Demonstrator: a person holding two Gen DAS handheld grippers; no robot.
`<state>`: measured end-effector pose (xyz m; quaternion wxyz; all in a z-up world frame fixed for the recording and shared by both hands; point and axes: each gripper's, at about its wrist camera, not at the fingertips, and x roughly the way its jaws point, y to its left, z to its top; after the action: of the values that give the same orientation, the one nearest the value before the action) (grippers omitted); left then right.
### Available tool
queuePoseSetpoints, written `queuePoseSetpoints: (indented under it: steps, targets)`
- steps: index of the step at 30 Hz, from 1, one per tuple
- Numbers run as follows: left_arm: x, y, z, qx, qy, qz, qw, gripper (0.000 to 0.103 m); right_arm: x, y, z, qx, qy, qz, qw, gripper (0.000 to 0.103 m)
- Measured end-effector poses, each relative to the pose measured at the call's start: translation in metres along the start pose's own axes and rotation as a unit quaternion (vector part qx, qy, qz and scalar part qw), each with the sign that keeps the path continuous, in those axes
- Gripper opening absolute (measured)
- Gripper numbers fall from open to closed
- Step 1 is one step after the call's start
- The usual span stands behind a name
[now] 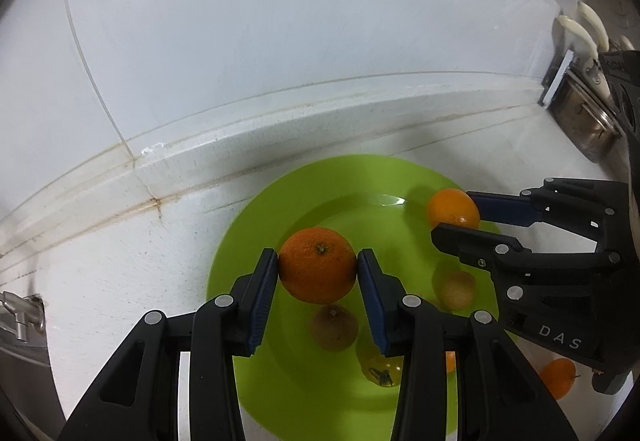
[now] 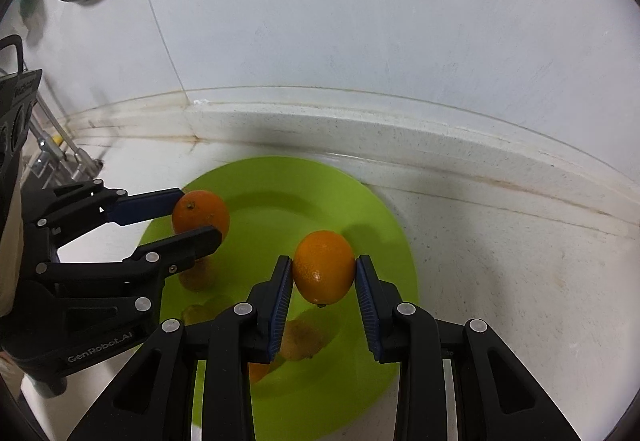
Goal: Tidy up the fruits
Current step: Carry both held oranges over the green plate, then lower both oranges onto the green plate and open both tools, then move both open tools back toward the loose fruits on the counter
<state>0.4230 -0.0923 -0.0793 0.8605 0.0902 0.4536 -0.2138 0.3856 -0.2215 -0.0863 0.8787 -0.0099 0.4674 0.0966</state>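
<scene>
Left wrist view: each gripper is clamped on its own orange above the green plate.

Between the blue pads of the left gripper (image 1: 317, 261) sits a dark orange (image 1: 317, 265), stem end facing the camera, pressed from both sides. The right gripper (image 2: 324, 267) grasps a lighter orange (image 2: 324, 267) in the same way. Both fruits hang over the green plate (image 1: 248, 225), which lies on a white speckled counter (image 1: 120, 261) near the wall ledge. Under the grippers, on the plate, some brownish round fruits (image 1: 334, 327) lie, partly hidden. One more small orange (image 1: 558, 381) lies on the counter just beside the plate rim.
</scene>
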Motion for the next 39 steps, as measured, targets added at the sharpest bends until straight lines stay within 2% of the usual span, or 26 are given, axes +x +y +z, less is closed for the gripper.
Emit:
queuePoseSetpoints:
  steps: [11,14,17,25,34,39]
  targets:
    - [0.013,0.002,0.0,-0.008,0.016,0.009,0.9998,0.042,0.011,-0.003,0.001,-0.001,0.009,-0.001,1.0,0.034]
    - [0.007,0.002,0.0,-0.012,0.007,0.014,0.9998,0.049,0.008,-0.003,0.001,0.002,0.002,-0.008,1.0,0.045]
    - [-0.002,0.001,0.0,-0.011,0.001,0.018,0.9998,0.049,0.002,-0.004,0.001,0.006,-0.005,-0.008,1.0,0.046]
    - [-0.044,0.001,-0.009,-0.032,-0.025,0.024,0.9989,0.051,-0.031,-0.001,-0.005,0.019,-0.031,-0.012,0.999,0.046]
    - [-0.107,-0.015,-0.03,-0.014,-0.078,0.023,0.9966,0.058,-0.089,0.012,-0.021,0.031,-0.077,-0.016,0.996,0.046]
    - [-0.136,-0.026,-0.044,-0.011,-0.098,0.018,0.9949,0.062,-0.122,0.023,-0.037,0.027,-0.102,-0.032,0.994,0.046]
